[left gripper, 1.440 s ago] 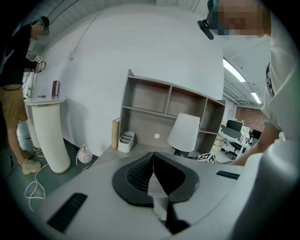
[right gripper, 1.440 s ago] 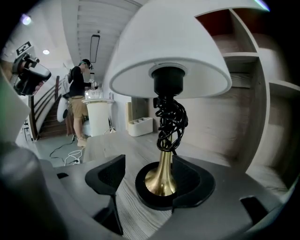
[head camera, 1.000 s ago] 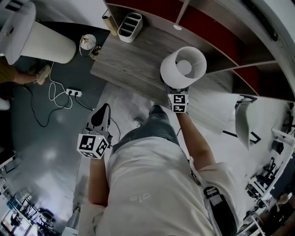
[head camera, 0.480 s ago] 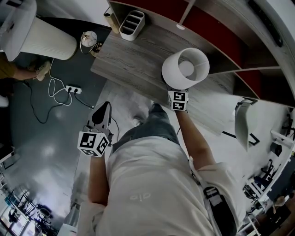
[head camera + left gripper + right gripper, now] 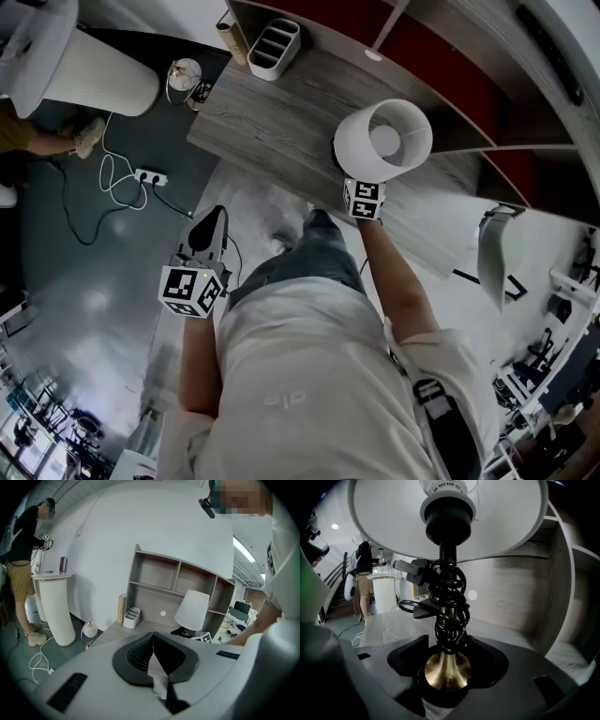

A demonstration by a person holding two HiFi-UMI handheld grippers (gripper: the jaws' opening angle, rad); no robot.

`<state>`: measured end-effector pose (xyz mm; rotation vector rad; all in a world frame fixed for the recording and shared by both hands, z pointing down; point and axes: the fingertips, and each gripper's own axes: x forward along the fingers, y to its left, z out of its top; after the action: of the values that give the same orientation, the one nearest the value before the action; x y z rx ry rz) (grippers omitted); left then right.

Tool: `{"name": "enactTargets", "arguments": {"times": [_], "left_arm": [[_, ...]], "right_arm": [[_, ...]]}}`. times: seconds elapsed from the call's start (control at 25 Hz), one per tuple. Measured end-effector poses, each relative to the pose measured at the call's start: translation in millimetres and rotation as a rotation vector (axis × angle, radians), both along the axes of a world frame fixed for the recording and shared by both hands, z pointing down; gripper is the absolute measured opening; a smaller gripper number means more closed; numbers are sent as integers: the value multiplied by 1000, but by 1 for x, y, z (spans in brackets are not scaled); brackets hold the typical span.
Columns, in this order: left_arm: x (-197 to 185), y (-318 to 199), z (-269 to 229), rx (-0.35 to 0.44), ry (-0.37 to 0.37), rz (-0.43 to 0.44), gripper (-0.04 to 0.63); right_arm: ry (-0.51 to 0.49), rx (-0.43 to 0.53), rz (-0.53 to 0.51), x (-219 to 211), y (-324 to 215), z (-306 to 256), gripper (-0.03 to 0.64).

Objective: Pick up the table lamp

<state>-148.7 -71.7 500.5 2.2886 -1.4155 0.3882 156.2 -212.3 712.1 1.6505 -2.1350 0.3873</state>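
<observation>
The table lamp (image 5: pixel 382 141) has a white shade, a brass stem wound with black cable (image 5: pixel 449 616) and a flared brass foot (image 5: pixel 446 670). It stands upright on the grey wooden desk (image 5: pixel 281 122). My right gripper (image 5: pixel 369 182) reaches under the shade, and its jaws (image 5: pixel 450 645) are closing on either side of the brass foot. A gap still shows on both sides. My left gripper (image 5: pixel 210 220) hangs over the floor to the left of the desk, shut with nothing in it (image 5: pixel 152 634). In its view the lamp (image 5: pixel 193 610) stands ahead to the right.
A white divided organizer (image 5: pixel 275 44) and a book (image 5: pixel 228 37) stand at the desk's far left corner. Shelves (image 5: pixel 450 56) rise behind the lamp. On the floor are a white pedestal (image 5: pixel 94 80), a small globe lamp (image 5: pixel 185 75) and a power strip (image 5: pixel 150 176). A person (image 5: pixel 21 569) stands at the far left.
My right gripper has edged a little further in under the lamp shade. The left gripper has kept still.
</observation>
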Motion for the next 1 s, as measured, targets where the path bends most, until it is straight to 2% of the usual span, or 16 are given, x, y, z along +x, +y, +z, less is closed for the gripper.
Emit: {"name": "enactTargets", "arguments": {"times": [0.12,0.16,0.36,0.64,0.84,1.0], "left_arm": [[-3,1,-1,-2,-1,-8,17],[-4,0,-1,-3,-1,-11,17],[-6,-1,3,-10,-3,-18,17],[-5,2,3,-12,-1,-24,17],[-3,3,2,-11,-1,-23,17],[-4,4,3,-13,-2,-28,17]], "right_arm": [[11,-21,43,8,-4,3,201],[15,-18,49,9,-5,2,196],[10,-7,55,9,-9,4,193],[-17,-58,67,10,-9,6,184],[-10,-43,61,8,-11,6,222],[-25,-66,102,12,-15,7,183]]}}
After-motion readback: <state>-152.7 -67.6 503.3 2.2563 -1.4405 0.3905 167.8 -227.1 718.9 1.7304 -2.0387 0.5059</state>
